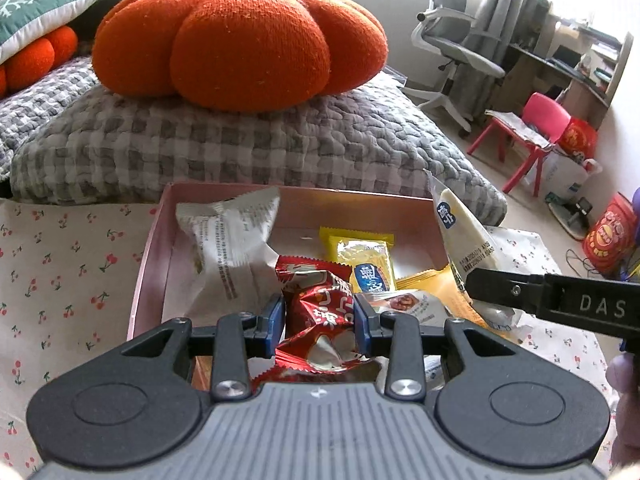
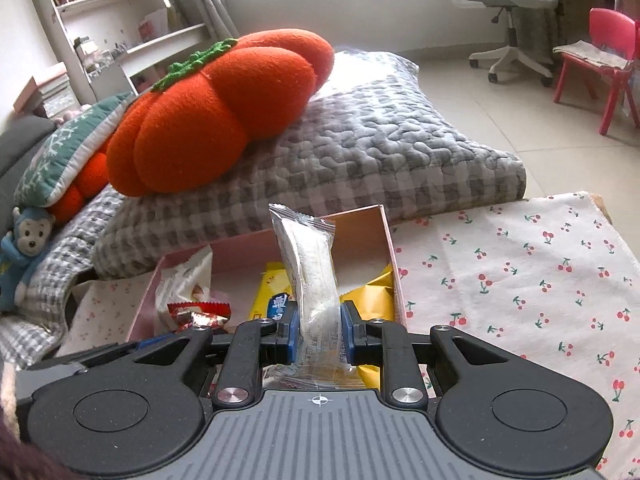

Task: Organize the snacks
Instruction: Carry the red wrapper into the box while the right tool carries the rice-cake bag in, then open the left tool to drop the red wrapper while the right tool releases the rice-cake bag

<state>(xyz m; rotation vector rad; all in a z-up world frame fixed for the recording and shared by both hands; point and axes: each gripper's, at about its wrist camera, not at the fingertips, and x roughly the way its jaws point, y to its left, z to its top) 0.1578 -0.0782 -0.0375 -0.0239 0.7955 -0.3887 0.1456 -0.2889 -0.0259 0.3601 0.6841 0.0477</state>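
Cherry-print tablecloth [image 1: 60,264] over the tabletop; pink box [image 1: 152,248] at its far edge, hard against a grey checked quilt [image 1: 240,144] bearing an orange pumpkin cushion [image 1: 240,40].

Inside the box, left wall: white crinkled snack bag [image 1: 228,240], standing. Middle: yellow packet with blue label [image 1: 366,258], lying flat. Right wall: orange-yellow wrapper [image 1: 436,284], partly covered.

Left gripper [image 1: 319,326]: blue pads clamped on a red foil snack [image 1: 320,312], crumpled between them, held over the near edge of the box.

Right gripper [image 2: 319,334]: pads pinched tight on the lower end of a clear-wrapped white bar [image 2: 312,276], upright, top seam free, over the near right part of the box. Same bar [image 1: 460,236] seen from the left camera leaning above the right wall.

Step in hand, as judged: both snacks carried in for placing.

Doing it well:
- Lower each snack to the box floor before letting go; no dropping from height, foil rebounds.
- Red foil snack into the gap beside the white bag, not onto it.
- Tilt the bar flat along the right wall, else likely to topple outward.
- Release one side at a time, grippers kept apart.
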